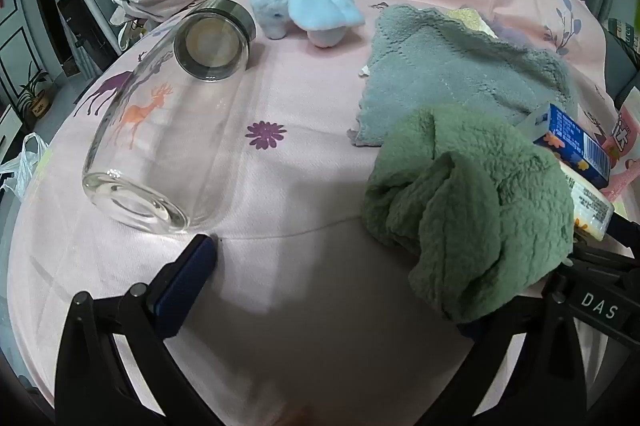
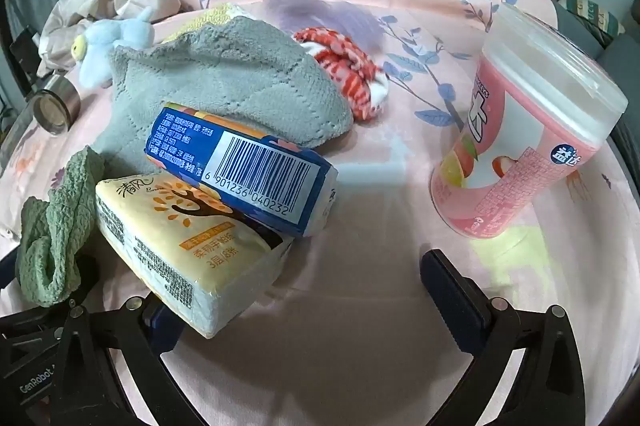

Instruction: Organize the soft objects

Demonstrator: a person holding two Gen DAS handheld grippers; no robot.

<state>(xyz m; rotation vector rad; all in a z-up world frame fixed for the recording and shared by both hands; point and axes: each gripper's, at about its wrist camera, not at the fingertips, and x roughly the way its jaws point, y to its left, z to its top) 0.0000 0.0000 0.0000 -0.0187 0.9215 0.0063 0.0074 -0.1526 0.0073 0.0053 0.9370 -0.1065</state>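
Both wrist views downward, near bed (image 1: 304,154)

In the right wrist view, the blue tissue pack (image 2: 244,162), left of centre, carries a barcode with the digits 6 901236 040232 beneath it; the white small print beside it is too fine to read. The yellow tissue pack (image 2: 188,246) under it shows 清风 at its upper left corner and 3层/8张 lower on its face. The pink canister (image 2: 516,154) at right bears 益达 in a blue roundel. At the lower left edge, a black gripper body (image 2: 34,382) reads "GenRobot". In the left wrist view, the black gripper body (image 1: 600,306) at lower right reads "DAS".
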